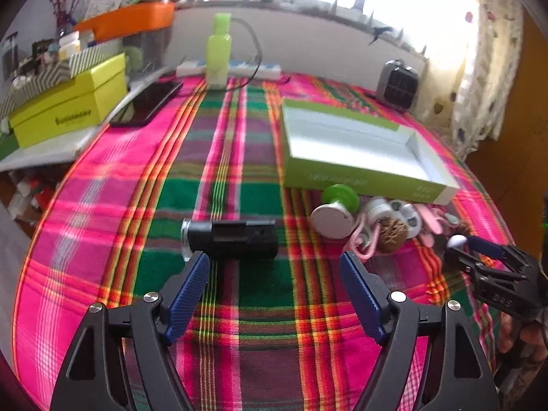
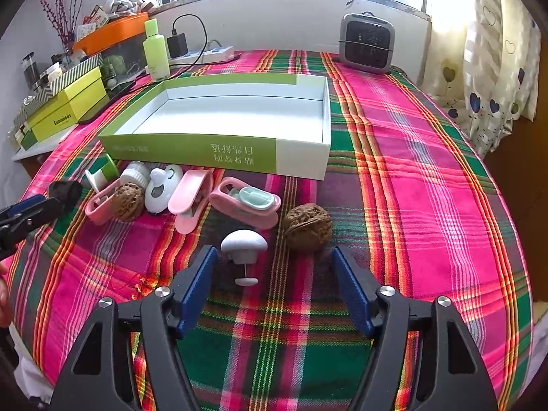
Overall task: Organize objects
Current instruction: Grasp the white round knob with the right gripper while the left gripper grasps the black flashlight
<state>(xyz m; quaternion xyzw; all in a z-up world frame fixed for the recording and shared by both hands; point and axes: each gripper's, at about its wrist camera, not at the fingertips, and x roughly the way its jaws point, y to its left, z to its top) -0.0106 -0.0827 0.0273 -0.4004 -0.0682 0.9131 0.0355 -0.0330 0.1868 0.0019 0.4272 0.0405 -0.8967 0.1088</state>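
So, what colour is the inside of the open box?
White inside the open box, with green and white outer walls; the right wrist view shows it best.

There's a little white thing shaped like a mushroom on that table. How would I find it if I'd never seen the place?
Start at the big open green-and-white box on the plaid tablecloth. In front of it lies a row of small pink and white trinkets, and nearer still a walnut sits alone. The white mushroom-shaped piece lies just left of that walnut, the only item with a domed cap and a thin pin.

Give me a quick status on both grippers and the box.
Left gripper open, near black cylinder. Right gripper open over white mushroom knob. Green box empty. Nothing blocking.
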